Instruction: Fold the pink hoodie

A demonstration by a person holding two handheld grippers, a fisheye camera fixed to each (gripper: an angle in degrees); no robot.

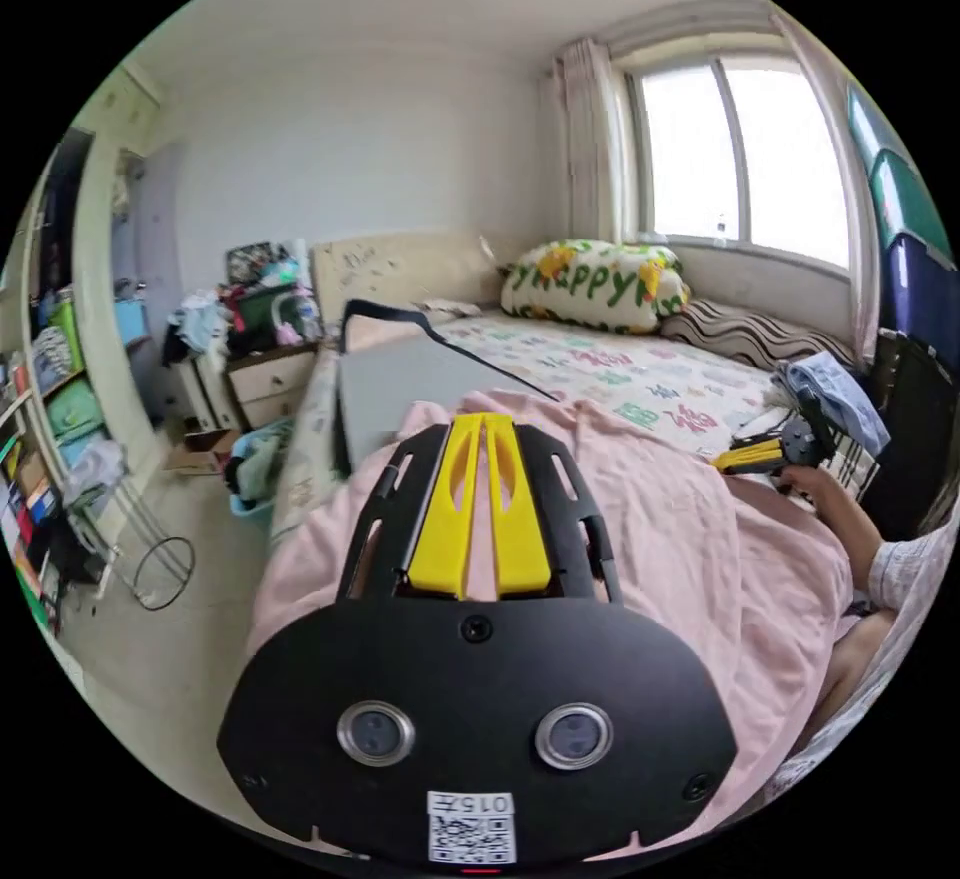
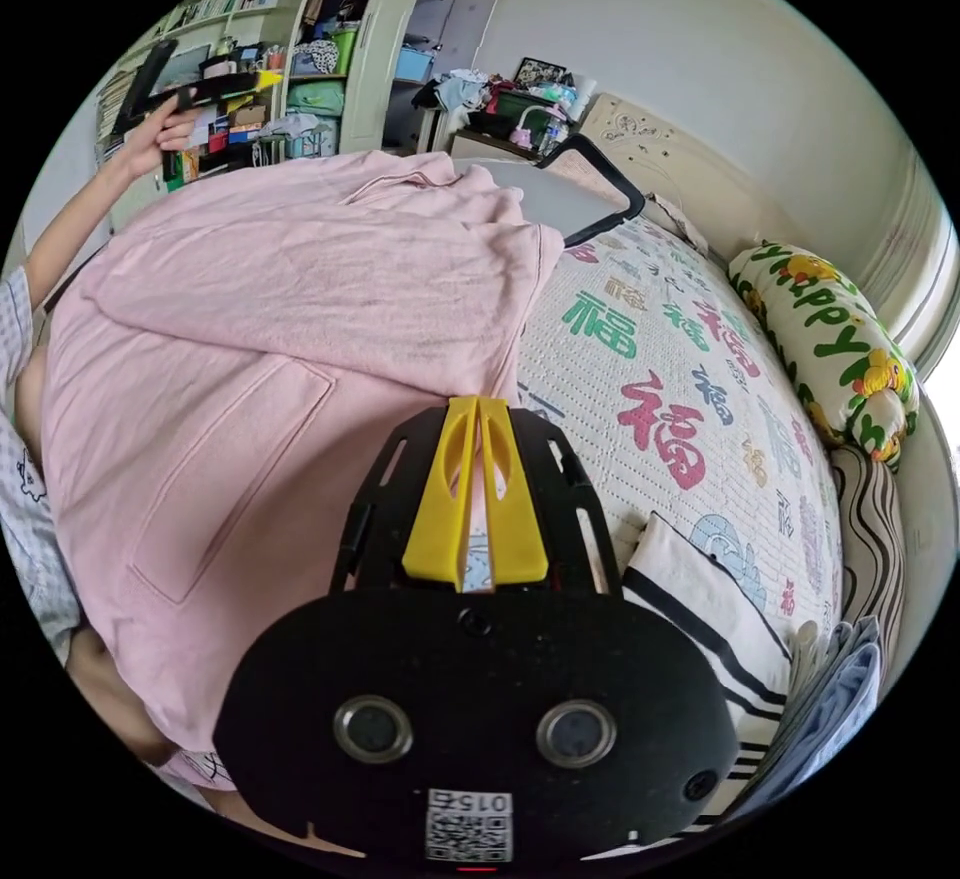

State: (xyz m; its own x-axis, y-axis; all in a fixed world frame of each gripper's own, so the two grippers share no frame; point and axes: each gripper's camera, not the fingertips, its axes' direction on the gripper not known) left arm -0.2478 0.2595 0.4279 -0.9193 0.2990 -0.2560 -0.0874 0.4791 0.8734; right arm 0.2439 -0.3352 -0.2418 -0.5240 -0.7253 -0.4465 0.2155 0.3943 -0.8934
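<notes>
The pink hoodie (image 1: 680, 539) hangs stretched between my two grippers above the bed, its front pocket (image 2: 230, 459) facing the right gripper view. My left gripper (image 1: 484, 419) has its yellow jaws together on the cloth's edge; it also appears far off, held by a hand, as the left gripper (image 2: 270, 79). My right gripper (image 2: 478, 404) is likewise shut on the hoodie's (image 2: 300, 319) hem edge. In the left gripper view a hand holds the right gripper (image 1: 720, 462) at the hoodie's far side. A person's arm and lap lie behind the cloth.
The bed (image 2: 680, 399) has a patterned cover, a printed pillow (image 1: 590, 284), a striped cushion (image 2: 700, 589) and a blue garment (image 1: 835, 394). A grey flat case with a black strap (image 1: 410, 379) lies near the headboard. A cluttered nightstand (image 1: 265, 379) and shelves (image 1: 50, 399) stand beside the bed.
</notes>
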